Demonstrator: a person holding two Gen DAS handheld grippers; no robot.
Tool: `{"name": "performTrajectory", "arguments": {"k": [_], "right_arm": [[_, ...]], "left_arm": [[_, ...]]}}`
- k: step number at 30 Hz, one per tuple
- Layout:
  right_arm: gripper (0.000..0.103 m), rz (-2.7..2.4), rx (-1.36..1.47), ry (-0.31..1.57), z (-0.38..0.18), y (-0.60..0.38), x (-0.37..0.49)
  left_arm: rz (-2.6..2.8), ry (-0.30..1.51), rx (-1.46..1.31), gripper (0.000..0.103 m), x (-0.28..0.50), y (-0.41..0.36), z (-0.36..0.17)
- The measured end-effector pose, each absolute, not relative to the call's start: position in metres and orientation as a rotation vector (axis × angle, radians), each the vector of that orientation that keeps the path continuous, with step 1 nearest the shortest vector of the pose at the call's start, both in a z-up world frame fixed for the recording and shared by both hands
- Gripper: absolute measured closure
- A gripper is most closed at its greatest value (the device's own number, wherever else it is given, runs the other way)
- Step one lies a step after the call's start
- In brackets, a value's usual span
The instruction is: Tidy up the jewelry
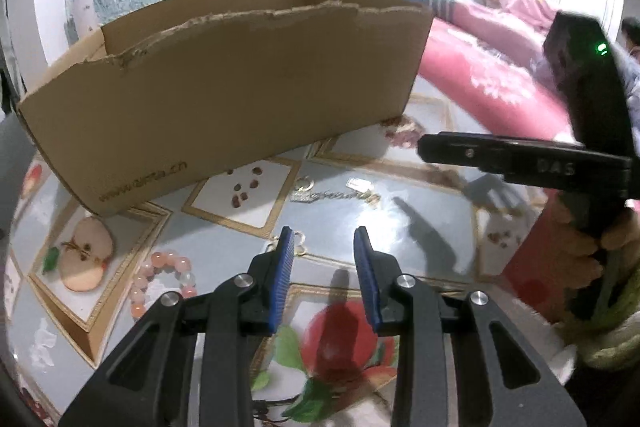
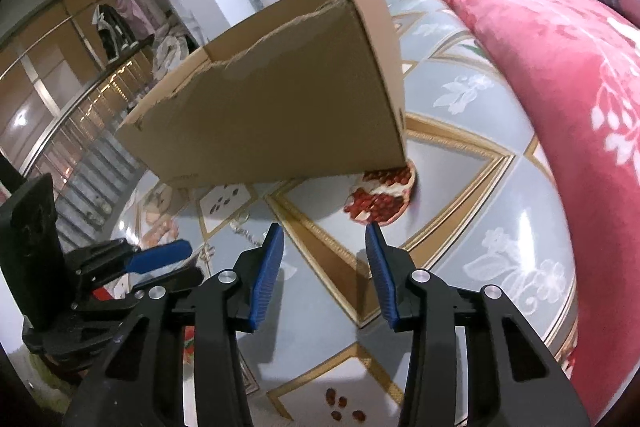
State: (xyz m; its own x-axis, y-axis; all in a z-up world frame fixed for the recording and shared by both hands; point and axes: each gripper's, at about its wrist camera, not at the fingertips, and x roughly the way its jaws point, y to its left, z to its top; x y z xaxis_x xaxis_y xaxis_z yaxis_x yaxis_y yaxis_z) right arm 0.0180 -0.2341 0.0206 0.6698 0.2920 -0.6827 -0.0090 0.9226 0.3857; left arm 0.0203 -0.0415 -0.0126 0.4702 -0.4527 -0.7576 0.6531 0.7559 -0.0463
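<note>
The left claw [image 1: 324,243] is hanging released and empty, pads parted, in the lower middle of its own view. A silvery chain with a tag [image 1: 340,191] is lying on the worktop [image 1: 432,211] just above it in the frame, and a small gold piece [image 1: 298,241] is sitting beside the left pad. A pink bead bracelet [image 1: 160,281] is resting at lower left, clear of the claw. The cardboard box [image 1: 224,95] is filling the upper left, its torn rim open.

The right claw [image 2: 325,231] is also standing parted with nothing between its pads, over bare worktop at centre frame.

Judging from this, the chain is probably the next pick: it is lying flat, so the pads should be coming down astride a bunched part, not a single strand.
</note>
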Motion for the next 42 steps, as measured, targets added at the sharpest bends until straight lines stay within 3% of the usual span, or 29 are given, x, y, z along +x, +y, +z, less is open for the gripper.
{"name": "performTrajectory", "arguments": {"k": [14, 27, 42], "right_arm": [[0.064, 0.192, 0.369, 0.82, 0.022, -0.225, 0.012], [0.066, 0.171, 0.386, 0.824, 0.021, -0.232, 0.01], [0.068, 0.187, 0.351, 0.804, 0.032, -0.225, 0.005]], "left_arm": [[-0.675, 0.844, 0.339, 0.074, 0.037, -0.034, -0.022], [-0.795, 0.766, 0.485, 0.093, 0.029, -0.043, -0.024], [-0.756, 0.759, 0.364, 0.103, 0.027, -0.036, -0.02]]}}
